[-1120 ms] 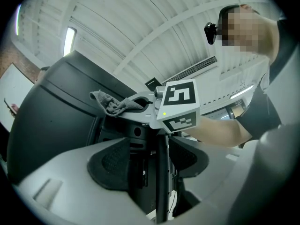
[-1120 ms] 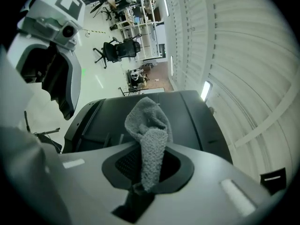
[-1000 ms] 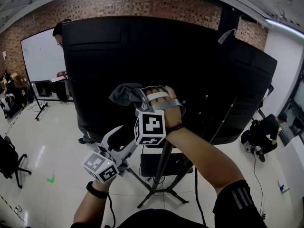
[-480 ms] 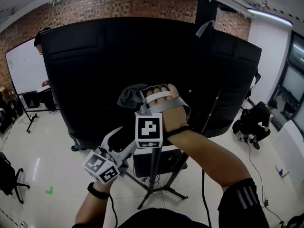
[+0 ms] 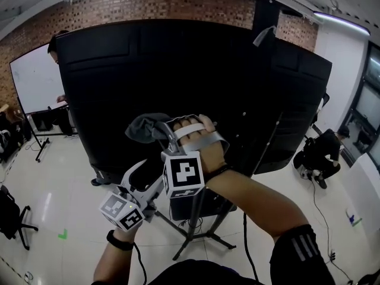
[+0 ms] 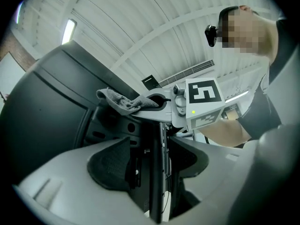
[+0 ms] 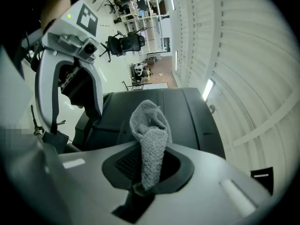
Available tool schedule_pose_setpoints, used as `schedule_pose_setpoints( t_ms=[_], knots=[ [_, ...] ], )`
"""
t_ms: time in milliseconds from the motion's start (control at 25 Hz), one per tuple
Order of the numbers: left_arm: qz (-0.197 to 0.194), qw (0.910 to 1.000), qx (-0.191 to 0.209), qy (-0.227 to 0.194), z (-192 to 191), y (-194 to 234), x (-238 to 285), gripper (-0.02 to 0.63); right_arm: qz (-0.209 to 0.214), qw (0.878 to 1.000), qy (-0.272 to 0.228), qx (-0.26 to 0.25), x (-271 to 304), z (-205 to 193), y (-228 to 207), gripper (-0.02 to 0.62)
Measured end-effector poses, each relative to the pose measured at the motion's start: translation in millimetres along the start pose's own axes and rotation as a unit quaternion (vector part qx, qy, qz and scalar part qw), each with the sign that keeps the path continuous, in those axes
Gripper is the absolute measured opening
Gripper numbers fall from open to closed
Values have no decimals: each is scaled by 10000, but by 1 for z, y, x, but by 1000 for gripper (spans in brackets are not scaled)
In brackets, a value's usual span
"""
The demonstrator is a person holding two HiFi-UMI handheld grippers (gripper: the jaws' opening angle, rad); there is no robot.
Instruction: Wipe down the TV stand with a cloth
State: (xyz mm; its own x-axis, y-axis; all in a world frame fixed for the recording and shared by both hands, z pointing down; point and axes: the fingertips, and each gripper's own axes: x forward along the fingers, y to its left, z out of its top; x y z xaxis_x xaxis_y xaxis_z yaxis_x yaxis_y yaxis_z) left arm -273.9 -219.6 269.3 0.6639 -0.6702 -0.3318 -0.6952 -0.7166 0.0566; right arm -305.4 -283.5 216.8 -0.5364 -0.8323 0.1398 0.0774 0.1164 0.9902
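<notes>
- Right gripper (image 7: 146,175): jaws clamped on a grey cloth (image 7: 149,135), which stood bunched above them. In the head view, it was held up before the black TV back (image 5: 178,64).
- Left gripper (image 6: 152,151): lower, jaws wide apart and gripping nothing. The upright pole of the TV stand (image 6: 154,196) showed in the gap; contact could not be judged.

The right gripper (image 5: 161,129) holds a grey cloth (image 5: 141,129) up at the black screen's back (image 5: 178,70); the left gripper (image 5: 149,180) hangs lower, near the stand pole (image 5: 195,221).
</notes>
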Motion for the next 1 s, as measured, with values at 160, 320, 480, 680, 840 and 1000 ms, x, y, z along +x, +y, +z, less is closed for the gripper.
schedule_pose_setpoints(
  t_ms=[160, 320, 480, 680, 840, 1000],
  knots=[
    [253, 9997, -19, 31, -1, 14, -18, 282, 109, 9998, -48, -130, 29, 22, 14, 49],
    [412, 9991, -24, 76, -4, 21, -33, 281, 266, 9994, -22, -230, 55, 32, 31, 49],
    [502, 9987, -43, 121, -6, 28, -39, 281, 322, 9990, 32, -297, 62, 31, 39, 48],
    [387, 9991, -28, 140, -11, 24, -33, 281, 497, 9978, 281, -330, 51, 9, 46, 48],
    [228, 9995, -101, 185, -17, 16, -21, 281, 525, 9958, 577, -470, 40, -17, 51, 48],
    [-97, 9995, -183, 223, -27, 4, -6, 281, 554, 9940, 806, -481, 31, -38, 55, 48]
  ],
)
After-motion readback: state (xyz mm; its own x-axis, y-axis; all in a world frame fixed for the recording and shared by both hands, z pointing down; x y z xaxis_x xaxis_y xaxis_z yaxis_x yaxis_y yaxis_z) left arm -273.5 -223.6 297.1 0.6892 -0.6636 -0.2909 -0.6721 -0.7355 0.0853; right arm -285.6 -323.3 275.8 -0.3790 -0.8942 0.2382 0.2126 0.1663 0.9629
